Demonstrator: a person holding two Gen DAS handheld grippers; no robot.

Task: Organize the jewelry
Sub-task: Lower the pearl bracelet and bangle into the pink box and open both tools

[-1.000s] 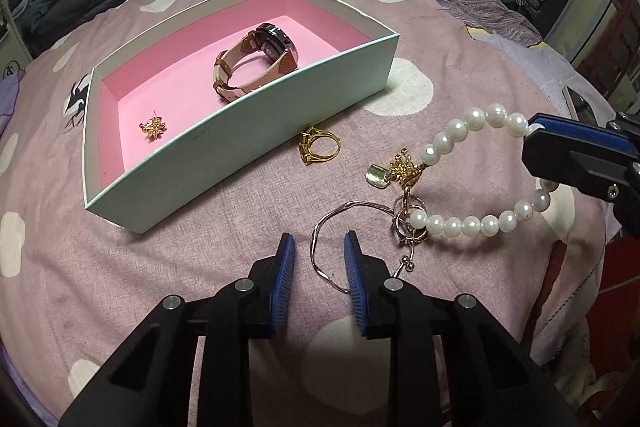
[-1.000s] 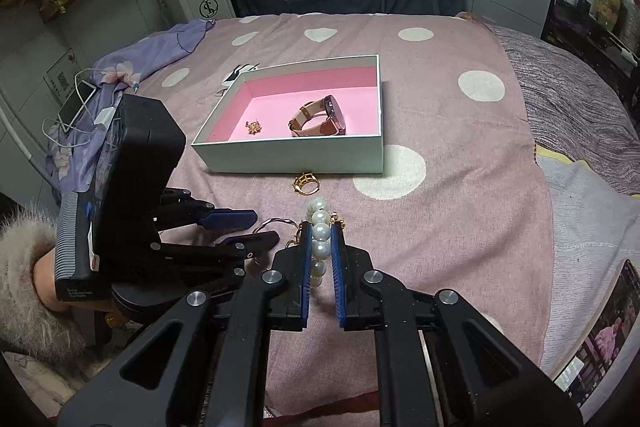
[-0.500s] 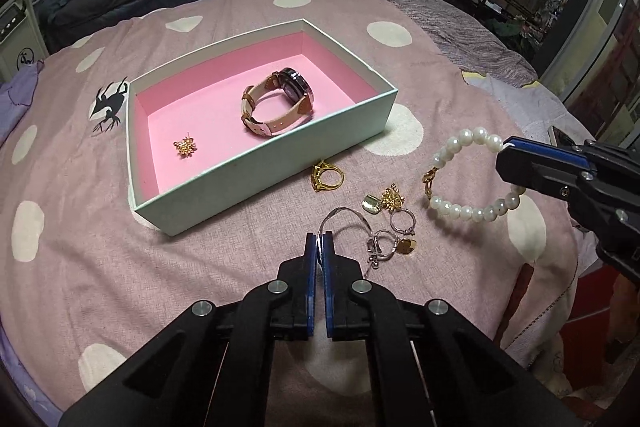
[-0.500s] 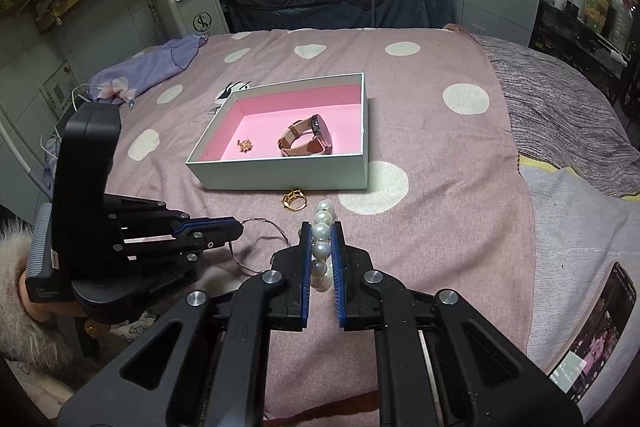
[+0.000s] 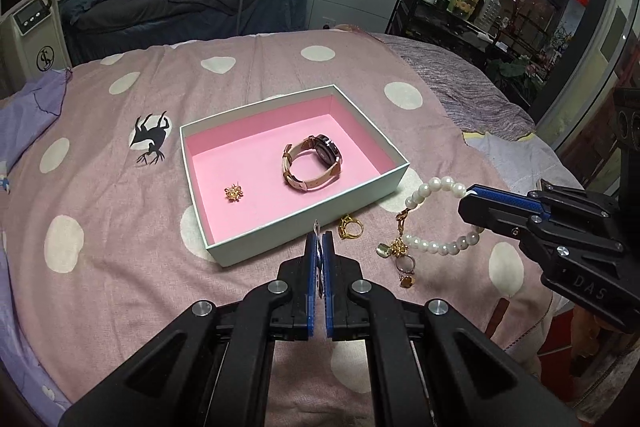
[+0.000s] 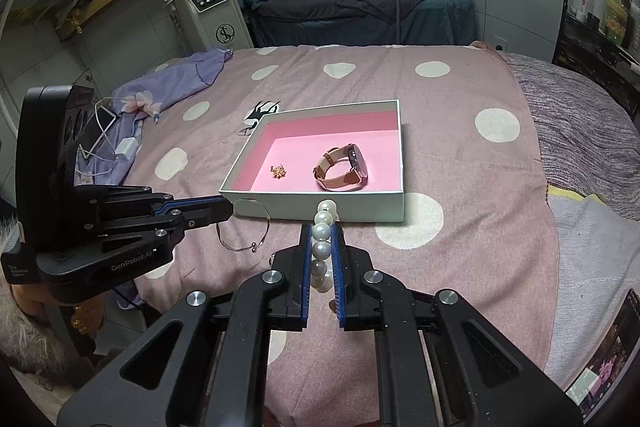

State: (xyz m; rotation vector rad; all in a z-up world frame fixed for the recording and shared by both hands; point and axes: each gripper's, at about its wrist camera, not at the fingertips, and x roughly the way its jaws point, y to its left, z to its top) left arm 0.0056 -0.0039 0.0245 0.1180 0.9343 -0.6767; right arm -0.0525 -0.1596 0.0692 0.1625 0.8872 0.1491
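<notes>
Legible marks: "DAS" in pale letters on the black body of the right gripper [image 5: 466, 201], at 4 o'clock in the left wrist view. "GenRobot.AI", with small print reading "Data Acquisition System", on the body of the left gripper [image 6: 228, 207], at 8 o'clock in the right wrist view. A circled monogram, apparently "SL", on the white machine [image 6: 208, 15] at 11 o'clock.

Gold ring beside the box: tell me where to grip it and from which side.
Grip the gold ring across its plain band, coming straight down from above. It lies free on the bedspread, close to the box wall on its far side, so a low approach from there is blocked. Its ornate top looks harder to pinch.
</notes>
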